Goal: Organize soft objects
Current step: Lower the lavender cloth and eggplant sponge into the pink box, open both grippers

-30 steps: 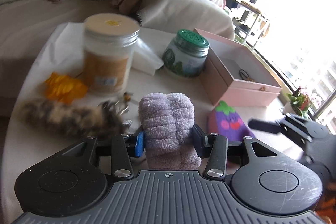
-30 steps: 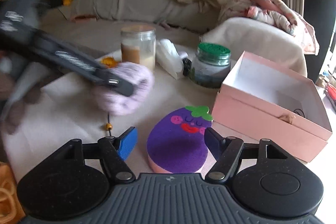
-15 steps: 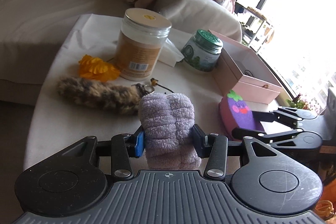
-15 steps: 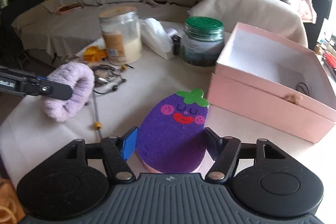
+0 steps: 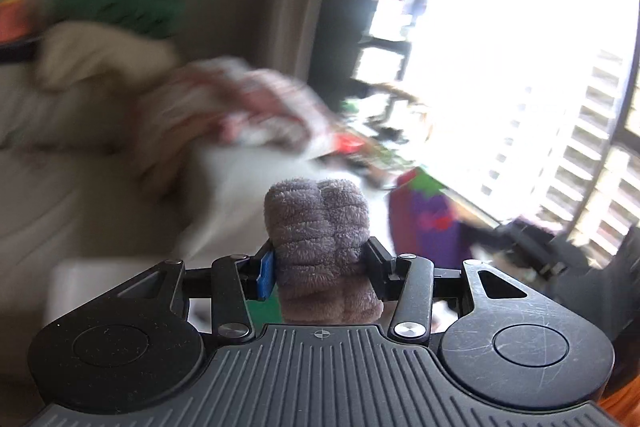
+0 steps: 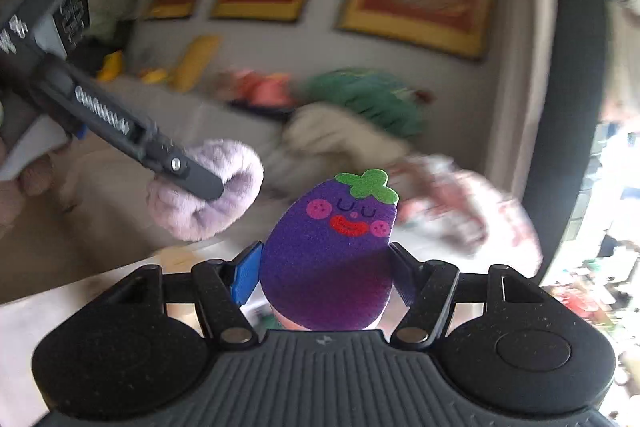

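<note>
Clearly, two soft things are lifted off the table: the lilac plush roll [image 5: 318,231] is clenched in the left gripper [image 5: 320,267], and the eggplant sponge [image 6: 332,251] is grasped by the right gripper [image 6: 326,277]. Neither is put away yet; judged from this, placing remains. Behind, a blurred sofa [image 6: 224,131] heaped with cushions and cloth is seen; nothing is seen between the two held things.

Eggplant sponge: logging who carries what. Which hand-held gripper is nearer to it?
Right. The right hand-held gripper clamps the eggplant sponge; the left hand-held gripper, gripping the fluffy purple scrunchie, is apart beside it.
</note>
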